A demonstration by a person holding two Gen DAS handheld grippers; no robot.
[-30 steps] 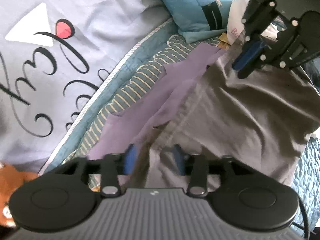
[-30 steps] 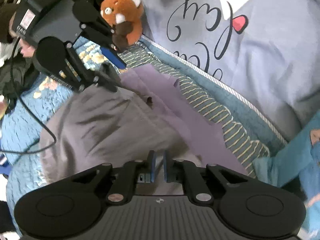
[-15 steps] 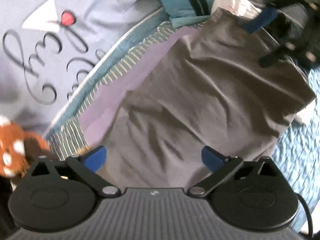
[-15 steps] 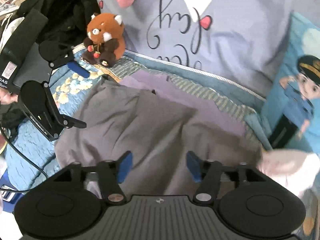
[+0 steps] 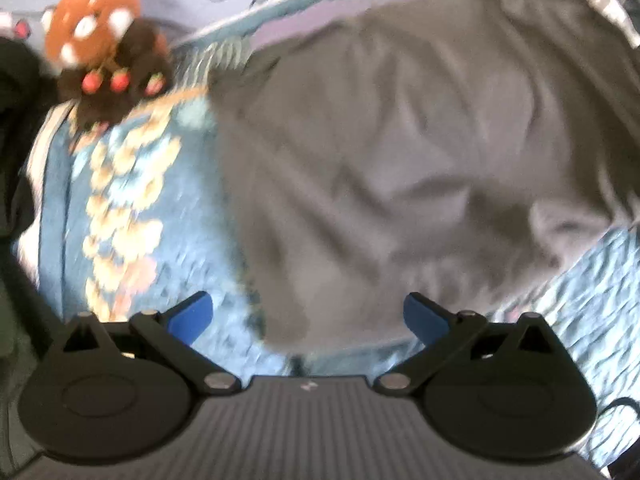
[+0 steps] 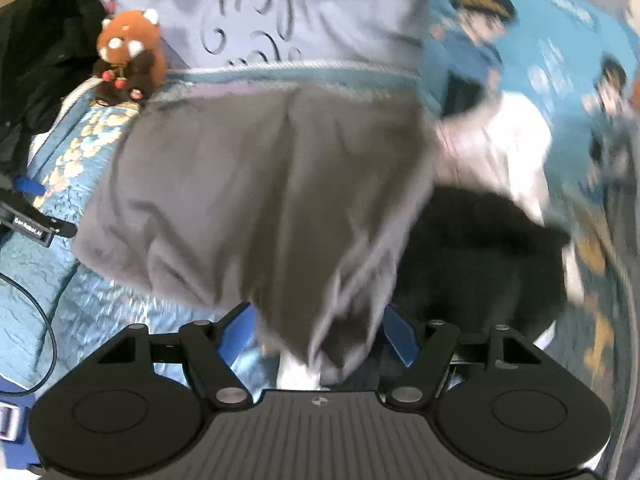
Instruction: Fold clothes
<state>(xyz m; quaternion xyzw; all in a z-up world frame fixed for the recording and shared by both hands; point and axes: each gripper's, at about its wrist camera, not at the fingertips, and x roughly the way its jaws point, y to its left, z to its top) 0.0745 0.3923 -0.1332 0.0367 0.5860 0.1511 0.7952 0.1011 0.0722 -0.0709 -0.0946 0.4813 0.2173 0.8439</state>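
Left wrist view, and it's blurry: the left gripper point(image 5: 307, 317) has its blue-tipped fingers point(image 5: 191, 314) spread wide with nothing between them, hovering over the near edge of the grey cloth garment point(image 5: 400, 152). That garment lies spread flat and wrinkled on the blue quilted bedspread with yellow flower print point(image 5: 120, 216). A sliver of purple fabric point(image 5: 288, 28) peeks out along its far edge. An orange and brown plush toy point(image 5: 100, 52) sits at the far left corner, apart from the garment. Over on the right wrist view, the right gripper point(image 6: 316, 330) is wide too, gripping nothing, a bunched corner of the grey garment hanging between its fingers. Just right of it lies a black garment point(image 6: 480, 256), with white cloth point(image 6: 512, 148) beyond.
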